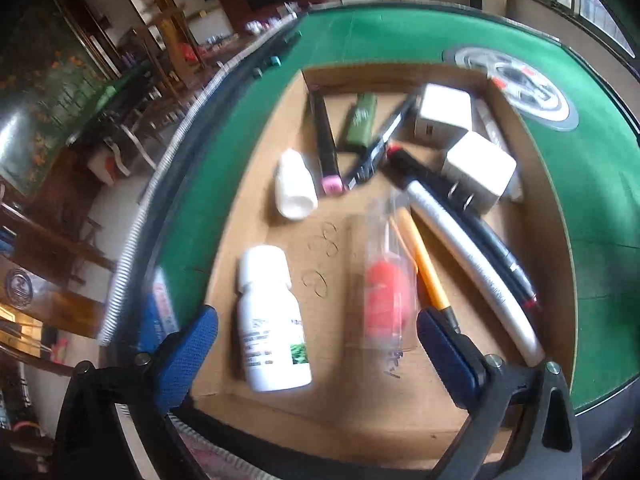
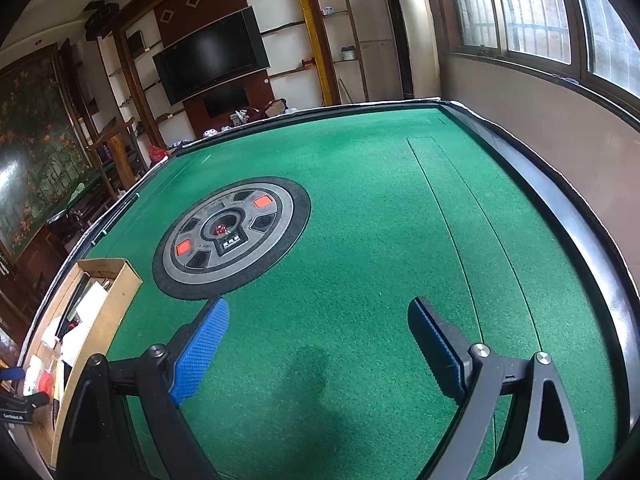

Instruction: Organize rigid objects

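Observation:
A shallow cardboard box (image 1: 352, 408) lies on the green table (image 1: 592, 184). It holds a white labelled bottle (image 1: 272, 332), a small white bottle (image 1: 294, 186), a red thing in a clear bag (image 1: 386, 296), a yellow pencil (image 1: 424, 260), a white tube (image 1: 472, 264), two white chargers (image 1: 478, 168), a green lighter (image 1: 360, 120) and several dark pens. My left gripper (image 1: 316, 324) is open and empty, above the bottle and bag. My right gripper (image 2: 318, 312) is open and empty over bare felt; the box (image 2: 108, 312) is at its left.
A round grey control panel with red buttons (image 2: 232, 236) sits in the table's middle. The table has a raised black rim (image 2: 580, 216). Chairs and wooden furniture (image 1: 80, 240) stand beyond the table's left edge.

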`<state>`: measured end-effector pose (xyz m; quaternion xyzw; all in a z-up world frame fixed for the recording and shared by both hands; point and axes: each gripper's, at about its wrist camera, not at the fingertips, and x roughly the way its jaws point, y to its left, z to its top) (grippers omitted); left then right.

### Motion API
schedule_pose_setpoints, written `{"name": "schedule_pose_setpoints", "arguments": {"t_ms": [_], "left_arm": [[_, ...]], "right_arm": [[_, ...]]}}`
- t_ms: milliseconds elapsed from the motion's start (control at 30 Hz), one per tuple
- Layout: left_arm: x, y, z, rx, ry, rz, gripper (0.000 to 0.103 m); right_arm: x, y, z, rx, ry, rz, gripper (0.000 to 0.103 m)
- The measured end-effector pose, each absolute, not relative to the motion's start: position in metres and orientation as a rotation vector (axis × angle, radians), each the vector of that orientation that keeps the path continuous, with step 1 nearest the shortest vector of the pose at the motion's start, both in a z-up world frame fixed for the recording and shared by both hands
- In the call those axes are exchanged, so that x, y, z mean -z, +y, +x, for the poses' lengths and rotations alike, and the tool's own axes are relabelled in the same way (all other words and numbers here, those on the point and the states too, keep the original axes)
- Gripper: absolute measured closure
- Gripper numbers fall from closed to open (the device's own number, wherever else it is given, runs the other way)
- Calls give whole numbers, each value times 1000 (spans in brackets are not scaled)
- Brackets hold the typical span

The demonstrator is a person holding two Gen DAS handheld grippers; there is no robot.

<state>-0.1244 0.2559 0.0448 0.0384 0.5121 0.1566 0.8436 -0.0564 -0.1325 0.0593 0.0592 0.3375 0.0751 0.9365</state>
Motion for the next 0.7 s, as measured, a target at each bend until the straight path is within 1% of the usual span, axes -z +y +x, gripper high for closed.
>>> {"name": "schedule_pose_setpoints", "arguments": {"t_ms": [133, 267, 367, 467, 500, 567, 633, 700], "left_arm": [[-82, 253, -148, -308, 908, -11, 1], [-122, 241, -187, -374, 609, -18, 1], [-153, 233, -226, -439, 362, -58, 1], [-172, 235, -254, -433, 187, -128, 1], [-177, 237, -253, -443, 171, -158, 1], [-178, 237, -235, -428, 243, -176, 1], [-180, 231, -213, -375, 333, -117, 1], [-176, 222, -210, -439, 341, -73, 1]], "right_arm": [[-54, -127, -53, -147, 710, 80, 13], [-53, -119, -56, -152, 688, 29, 13], [-60, -105, -67, -117, 613, -50, 13], [-84, -86, -107, -139, 491, -71, 12], [-92, -79, -124, -173, 456, -46, 10], [-103, -63, -155, -232, 394, 6, 0], [-105, -45, -177, -300, 371, 47, 0], [-99, -23, -187, -358, 419, 40, 0]]}}
